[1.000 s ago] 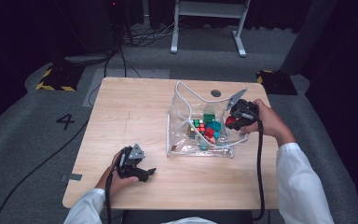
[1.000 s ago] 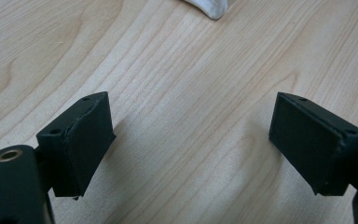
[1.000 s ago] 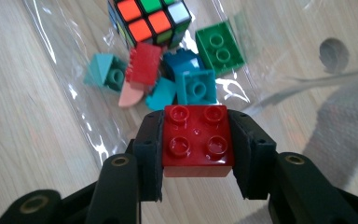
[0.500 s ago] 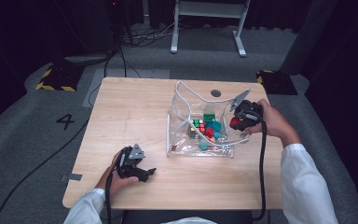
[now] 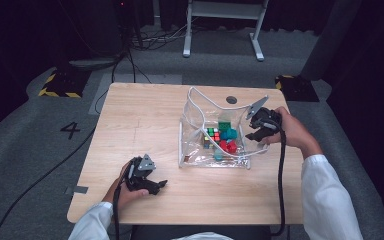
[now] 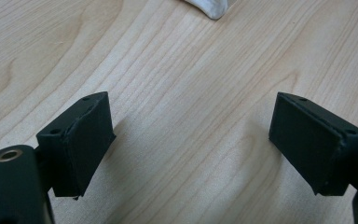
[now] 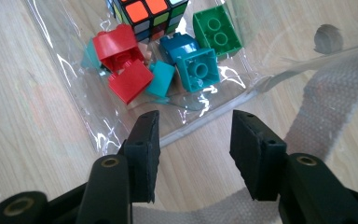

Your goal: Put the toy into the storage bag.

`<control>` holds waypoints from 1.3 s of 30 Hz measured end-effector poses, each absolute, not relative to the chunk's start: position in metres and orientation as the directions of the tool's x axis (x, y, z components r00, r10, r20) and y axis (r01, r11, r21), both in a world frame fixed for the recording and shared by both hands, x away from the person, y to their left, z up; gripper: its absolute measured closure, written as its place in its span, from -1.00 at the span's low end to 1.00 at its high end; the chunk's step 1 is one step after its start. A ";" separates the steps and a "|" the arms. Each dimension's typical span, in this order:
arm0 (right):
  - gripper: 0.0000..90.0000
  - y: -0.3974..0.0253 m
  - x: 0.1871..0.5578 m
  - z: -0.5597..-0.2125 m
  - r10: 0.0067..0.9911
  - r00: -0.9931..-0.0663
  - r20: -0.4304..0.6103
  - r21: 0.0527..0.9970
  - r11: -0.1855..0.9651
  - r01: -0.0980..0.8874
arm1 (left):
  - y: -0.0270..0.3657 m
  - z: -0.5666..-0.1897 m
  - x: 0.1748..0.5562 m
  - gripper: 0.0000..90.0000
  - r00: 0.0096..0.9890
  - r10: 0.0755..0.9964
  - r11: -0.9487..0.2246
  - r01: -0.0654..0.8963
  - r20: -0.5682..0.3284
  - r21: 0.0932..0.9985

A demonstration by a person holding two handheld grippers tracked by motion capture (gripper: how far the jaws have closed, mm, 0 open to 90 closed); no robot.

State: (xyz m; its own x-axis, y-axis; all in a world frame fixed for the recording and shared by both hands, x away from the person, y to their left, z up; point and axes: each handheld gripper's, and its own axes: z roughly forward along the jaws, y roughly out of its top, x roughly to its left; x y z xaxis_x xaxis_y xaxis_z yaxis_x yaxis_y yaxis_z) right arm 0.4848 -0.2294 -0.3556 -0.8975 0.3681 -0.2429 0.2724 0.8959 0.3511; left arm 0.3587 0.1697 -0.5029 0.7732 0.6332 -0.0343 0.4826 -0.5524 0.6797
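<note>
Since the earlier frame the right tool (image 5: pixel 258 131) has shifted only slightly at the right edge of the clear bag (image 5: pixel 196 131); the left tool (image 5: pixel 152 182) has stayed put. The right tool's jaws are spread over the bag's rim, with the webbing strap (image 7: pixel 326 105) just beside them. The bag lies mid-table (image 5: pixel 145 117), holding red bricks (image 7: pixel 121 63), teal bricks (image 7: pixel 198 70), a green brick (image 7: pixel 216 29) and a puzzle cube (image 7: pixel 149 13). The left tool rests near the table's front edge, jaws spread wide over bare wood.
</note>
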 end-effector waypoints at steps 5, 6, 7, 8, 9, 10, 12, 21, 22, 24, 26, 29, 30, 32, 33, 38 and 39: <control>0.13 -0.226 0.484 -0.358 0.358 -0.903 -0.238 0.354 0.898 0.263 | 0.170 -0.503 0.359 -0.70 0.773 0.633 -0.552 0.483 -0.034 0.680; 0.11 -0.225 0.484 -0.358 0.359 -0.904 -0.233 0.361 0.895 0.262 | 0.170 -0.503 0.359 -0.70 0.773 0.633 -0.552 0.483 -0.034 0.680; 0.10 -0.225 0.483 -0.358 0.359 -0.905 -0.231 0.366 0.893 0.261 | 0.170 -0.503 0.359 -0.70 0.773 0.633 -0.552 0.483 -0.034 0.680; 0.08 -0.224 0.483 -0.358 0.360 -0.906 -0.221 0.372 0.890 0.263 | 0.170 -0.503 0.359 -0.70 0.773 0.633 -0.552 0.483 -0.034 0.680; 0.06 -0.222 0.482 -0.359 0.355 -0.910 -0.213 0.379 0.889 0.257 | 0.170 -0.503 0.359 -0.70 0.773 0.634 -0.552 0.483 -0.034 0.680; 0.04 -0.221 0.481 -0.359 0.352 -0.912 -0.211 0.380 0.889 0.255 | 0.170 -0.503 0.359 -0.70 0.773 0.633 -0.552 0.483 -0.034 0.680; 0.00 -0.220 0.480 -0.357 0.345 -0.913 -0.216 0.396 0.886 0.241 | 0.170 -0.503 0.359 -0.70 0.773 0.633 -0.552 0.483 -0.035 0.680; -0.26 -0.226 0.474 -0.356 0.387 -0.884 -0.263 0.493 0.841 0.222 | 0.170 -0.503 0.359 -0.70 0.773 0.633 -0.552 0.483 -0.035 0.680; -0.27 -0.228 0.473 -0.354 0.397 -0.876 -0.273 0.498 0.838 0.225 | 0.170 -0.503 0.359 -0.70 0.773 0.633 -0.553 0.483 -0.034 0.680; -0.32 -0.230 0.469 -0.352 0.429 -0.863 -0.266 0.511 0.822 0.251 | 0.170 -0.503 0.359 -0.70 0.773 0.633 -0.552 0.483 -0.034 0.680; -0.36 -0.233 0.470 -0.351 0.433 -0.857 -0.280 0.552 0.803 0.225 | 0.170 -0.503 0.359 -0.70 0.773 0.633 -0.552 0.483 -0.034 0.680; -0.42 -0.237 0.468 -0.347 0.463 -0.841 -0.281 0.587 0.776 0.232 | 0.170 -0.503 0.359 -0.70 0.773 0.633 -0.552 0.483 -0.034 0.680; -0.43 -0.238 0.467 -0.347 0.484 -0.830 -0.277 0.605 0.759 0.241 | 0.170 -0.503 0.359 -0.70 0.773 0.633 -0.552 0.483 -0.035 0.680; -0.46 -0.242 0.464 -0.344 0.522 -0.812 -0.263 0.635 0.727 0.262 | 0.170 -0.503 0.359 -0.70 0.773 0.633 -0.552 0.483 -0.034 0.680; -0.46 -0.245 0.464 -0.342 0.531 -0.805 -0.267 0.650 0.715 0.256 | 0.170 -0.503 0.359 -0.70 0.773 0.633 -0.553 0.483 -0.034 0.679; -0.47 -0.257 0.459 -0.335 0.582 -0.773 -0.252 0.716 0.650 0.255 | 0.170 -0.503 0.359 -0.70 0.773 0.633 -0.552 0.483 -0.034 0.680; -0.47 -0.260 0.457 -0.333 0.595 -0.764 -0.251 0.729 0.635 0.255 | 0.170 -0.503 0.359 -0.70 0.773 0.634 -0.552 0.483 -0.035 0.680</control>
State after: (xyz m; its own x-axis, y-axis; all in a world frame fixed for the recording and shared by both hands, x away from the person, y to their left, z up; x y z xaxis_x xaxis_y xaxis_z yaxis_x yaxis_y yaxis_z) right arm 0.4573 -0.2605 -0.3330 -0.7638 0.5946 -0.2513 0.2545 0.6351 0.7293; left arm 0.3586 0.1697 -0.5029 0.7729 0.6336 -0.0346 0.4830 -0.5520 0.6797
